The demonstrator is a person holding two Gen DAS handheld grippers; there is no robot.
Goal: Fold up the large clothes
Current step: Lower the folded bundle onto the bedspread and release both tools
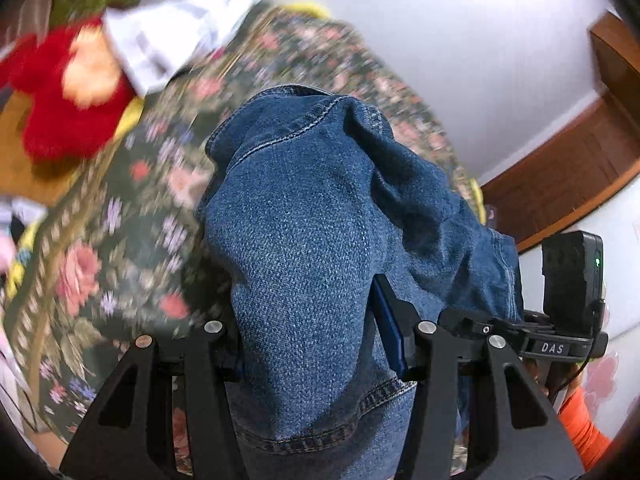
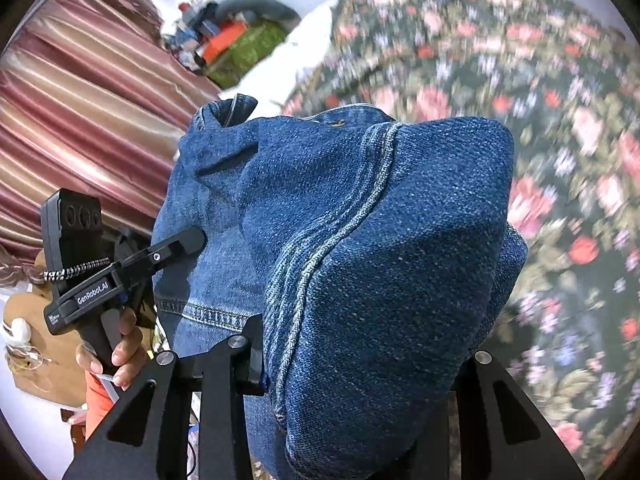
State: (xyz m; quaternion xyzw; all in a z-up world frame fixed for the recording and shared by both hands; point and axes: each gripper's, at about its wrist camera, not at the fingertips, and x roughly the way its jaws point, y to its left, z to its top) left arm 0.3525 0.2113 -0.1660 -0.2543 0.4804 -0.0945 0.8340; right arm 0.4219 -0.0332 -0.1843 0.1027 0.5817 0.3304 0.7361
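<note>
A blue denim garment (image 1: 304, 216) hangs bunched over and between the fingers of my left gripper (image 1: 308, 308), which is shut on it. One blue pad (image 1: 388, 332) shows at the fold; the other is hidden under cloth. In the right wrist view the same denim garment (image 2: 380, 240), with a double-stitched seam, fills the jaws of my right gripper (image 2: 360, 344), also shut on it. At the left of that view a black finger (image 2: 184, 242) of the left gripper lies against the denim, and a hand (image 2: 116, 344) holds its handle. The background is blurred.
A bed with a dark floral cover (image 1: 120, 208) (image 2: 560, 140) lies below. A red plush toy (image 1: 68, 92) and white cloth (image 1: 172, 36) sit at its far end. Striped pink curtains (image 2: 80, 120), a wooden door frame (image 1: 580, 168) and an orange sleeve (image 1: 580, 428) border the scene.
</note>
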